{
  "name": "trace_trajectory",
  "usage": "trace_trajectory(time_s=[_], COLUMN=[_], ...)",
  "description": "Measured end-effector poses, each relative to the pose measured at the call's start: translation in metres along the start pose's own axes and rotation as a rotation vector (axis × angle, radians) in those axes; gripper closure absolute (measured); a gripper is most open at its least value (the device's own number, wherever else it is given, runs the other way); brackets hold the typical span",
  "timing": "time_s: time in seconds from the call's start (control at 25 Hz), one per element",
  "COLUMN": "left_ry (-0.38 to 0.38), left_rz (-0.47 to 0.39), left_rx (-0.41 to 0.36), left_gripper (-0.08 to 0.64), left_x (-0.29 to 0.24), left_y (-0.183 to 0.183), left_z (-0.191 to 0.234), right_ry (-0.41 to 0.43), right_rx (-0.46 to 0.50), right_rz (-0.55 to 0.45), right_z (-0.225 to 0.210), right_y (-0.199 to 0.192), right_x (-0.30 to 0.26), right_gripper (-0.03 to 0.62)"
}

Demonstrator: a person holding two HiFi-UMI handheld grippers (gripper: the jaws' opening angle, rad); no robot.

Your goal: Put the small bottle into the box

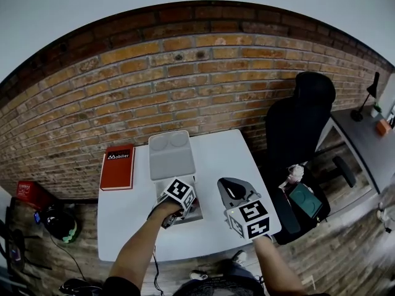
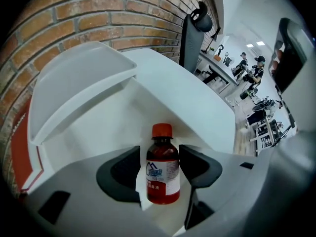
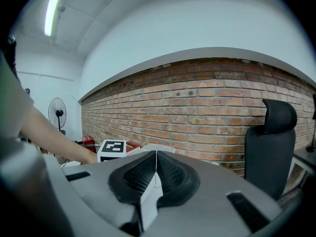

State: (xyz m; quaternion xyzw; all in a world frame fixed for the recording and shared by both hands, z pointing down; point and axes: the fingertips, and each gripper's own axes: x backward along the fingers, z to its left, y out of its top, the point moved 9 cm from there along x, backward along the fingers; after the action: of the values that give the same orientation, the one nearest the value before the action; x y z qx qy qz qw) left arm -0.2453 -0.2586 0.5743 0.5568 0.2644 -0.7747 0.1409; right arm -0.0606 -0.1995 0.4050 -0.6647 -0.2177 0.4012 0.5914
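A small brown bottle (image 2: 162,168) with an orange cap and a white label stands upright inside the white box (image 2: 123,117), whose lid (image 2: 84,78) is tipped back toward the brick wall. My left gripper (image 2: 159,166) is open, its dark pads on either side of the bottle with a thin gap at the left pad. In the head view the left gripper (image 1: 180,201) reaches down into the box (image 1: 195,213), and the bottle is hidden under it. My right gripper (image 1: 233,191) hovers to the right of the box; its pads (image 3: 170,174) meet, shut on nothing.
The white table (image 1: 216,159) carries a red book (image 1: 117,167) at its far left. A black office chair (image 1: 299,125) stands right of the table and a brick wall (image 1: 185,85) runs behind it. A grey desk (image 1: 364,140) is at the far right.
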Motion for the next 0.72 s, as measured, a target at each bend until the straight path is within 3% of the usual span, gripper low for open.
trace_trajectory(time_s=[0.16,0.72], left_ry=[0.047,0.103], left_rz=[-0.048,-0.326], left_rx=[0.001,0.044], left_gripper=[0.301,0.307], left_x=[0.011,0.073], left_y=[0.003,-0.007], left_z=[-0.001,0.006], right_ry=[0.002,0.034], right_rx=[-0.010,-0.006], right_rz=[0.002,-0.016], right_z=[0.001,0.018], right_y=[-0.002,0.004], right_x=[-0.001,-0.011], right_gripper=[0.571,0.571])
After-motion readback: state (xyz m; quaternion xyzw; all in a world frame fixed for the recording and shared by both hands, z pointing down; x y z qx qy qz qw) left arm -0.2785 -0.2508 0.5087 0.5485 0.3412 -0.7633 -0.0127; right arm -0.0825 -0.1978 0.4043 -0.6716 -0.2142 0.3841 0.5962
